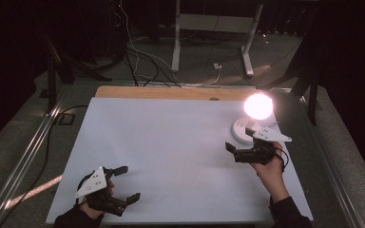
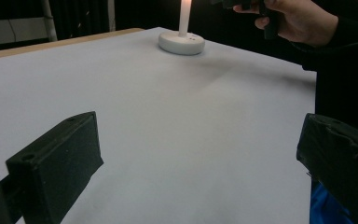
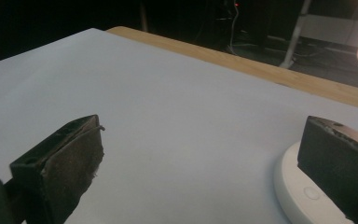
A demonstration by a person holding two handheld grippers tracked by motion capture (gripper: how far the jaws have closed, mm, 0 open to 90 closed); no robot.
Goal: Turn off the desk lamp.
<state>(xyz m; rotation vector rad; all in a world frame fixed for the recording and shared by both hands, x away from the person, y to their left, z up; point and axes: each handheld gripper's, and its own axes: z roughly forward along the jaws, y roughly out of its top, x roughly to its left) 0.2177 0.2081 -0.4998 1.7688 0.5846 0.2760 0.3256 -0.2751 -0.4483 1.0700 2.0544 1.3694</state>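
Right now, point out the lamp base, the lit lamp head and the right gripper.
lamp base (image 2: pixel 182 43), left gripper view, top of the white disc.
lamp head (image 1: pixel 258 106), high view, glowing globe.
right gripper (image 1: pixel 231 150), high view, between the fingertips.

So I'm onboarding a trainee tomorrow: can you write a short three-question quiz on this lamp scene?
1. True or false: the lamp is lit.
2. Which gripper is nearer the lamp's base? A) left gripper B) right gripper
3. Fill in: both grippers have their fingers ____ and hold nothing.

Key: 1 true, the globe glows brightly. 2 B, the right gripper hangs just beside the white round base, while the left is at the near left part of the white table. 3 open.
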